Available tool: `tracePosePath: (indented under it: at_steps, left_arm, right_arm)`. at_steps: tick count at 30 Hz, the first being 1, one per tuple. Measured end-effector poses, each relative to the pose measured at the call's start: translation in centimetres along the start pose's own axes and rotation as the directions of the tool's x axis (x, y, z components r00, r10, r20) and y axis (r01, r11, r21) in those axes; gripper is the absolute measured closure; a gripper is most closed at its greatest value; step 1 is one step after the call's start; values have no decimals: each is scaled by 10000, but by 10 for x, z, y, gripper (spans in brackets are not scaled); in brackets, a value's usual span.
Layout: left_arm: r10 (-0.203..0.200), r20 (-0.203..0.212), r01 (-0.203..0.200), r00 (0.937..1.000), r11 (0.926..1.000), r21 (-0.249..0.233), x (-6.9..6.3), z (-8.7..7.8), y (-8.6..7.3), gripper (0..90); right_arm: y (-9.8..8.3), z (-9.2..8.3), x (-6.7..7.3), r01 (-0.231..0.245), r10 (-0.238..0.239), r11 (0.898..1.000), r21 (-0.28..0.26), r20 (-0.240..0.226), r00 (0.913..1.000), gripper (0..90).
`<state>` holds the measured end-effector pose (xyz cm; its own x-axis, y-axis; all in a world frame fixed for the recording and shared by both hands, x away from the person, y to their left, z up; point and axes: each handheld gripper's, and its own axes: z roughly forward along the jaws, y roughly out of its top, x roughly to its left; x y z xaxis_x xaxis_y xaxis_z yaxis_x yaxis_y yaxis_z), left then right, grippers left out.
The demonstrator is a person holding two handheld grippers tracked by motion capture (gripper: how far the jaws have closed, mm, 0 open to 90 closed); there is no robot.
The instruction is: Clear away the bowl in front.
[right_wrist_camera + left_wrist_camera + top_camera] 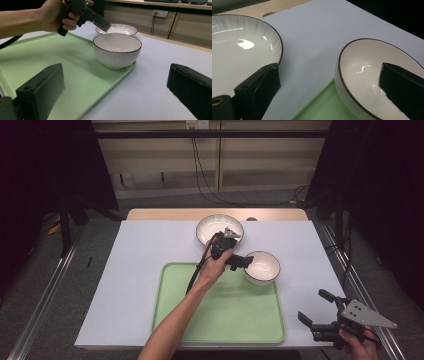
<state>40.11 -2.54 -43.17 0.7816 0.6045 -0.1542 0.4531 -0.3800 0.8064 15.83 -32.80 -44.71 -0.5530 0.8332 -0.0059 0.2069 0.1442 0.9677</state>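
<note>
High view: left tool [239, 261], jaws released, straddles small bowl [263, 267] near rim; right tool [317, 311] released, well apart.

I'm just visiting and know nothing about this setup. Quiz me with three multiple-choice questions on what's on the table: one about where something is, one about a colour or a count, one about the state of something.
1. Where does the deep bowl sit?
A. on the far right corner of the tray
B. inside the shallow bowl
C. on the floor

2. What colour is the tray?
A. red
B. light green
C. black

3. How do the jaws of the right gripper stand?
A. shut on a spoon
B. shut on the tray's edge
C. open, holding nothing

Answers:
1. A: the right gripper view shows the deep bowl resting on the tray's corner, slightly overhanging its rim.
2. B: the high view shows a pale green tray on the white table cover.
3. C: the right gripper view shows its two jaws wide apart with nothing between them.
</note>
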Motion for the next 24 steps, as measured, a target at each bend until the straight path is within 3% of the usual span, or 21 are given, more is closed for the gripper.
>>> tracePosePath:
  at_steps: [2, 5, 7, 10, 13, 17, 21, 24]
  left_arm:
    - [-146, 23, 146, 9999, 9999, -61, 2, -5, -3, 35]
    - [-58, -170, 59, 9998, 10000, 64, 5, -11, -8, 36]
    - [-241, -392, 237, 9989, 9997, -94, 6, -17, -10, 40]
    - [-299, -404, 290, 9987, 9993, -230, 10, -25, -9, 35]
    - [82, -664, -97, 9978, 9997, -231, 7, -38, -7, 37]
    - [-39, -659, -4, 9978, 9979, -648, 7, -57, -5, 27]
    - [-162, -794, 112, 9967, 9980, -630, 8, -67, -12, 67]
    - [22, -1024, -112, 9947, 9961, -877, 8, -78, -17, 35]
  right_arm:
    - [0, 0, 0, 1, -1, 10000, 16, 21, 10000, 7]
    - [0, 1, 0, -56, 56, 10000, 3, 33, 10000, 7]
    - [0, 1, -1, -9, 8, 10000, 25, 64, 10000, 7]
    - [-1, 1, -1, -22, 22, 10000, 32, 65, 10000, 7]
    - [-1, 1, -1, -31, 31, 10000, 41, 96, 9999, 7]
    - [0, 2, 0, 4, -4, 10000, 1, 57, 10000, 7]
    - [0, 2, 0, -43, 43, 10000, 58, 31, 10000, 7]
    - [0, 2, 0, -14, 14, 10000, 34, 48, 10000, 7]
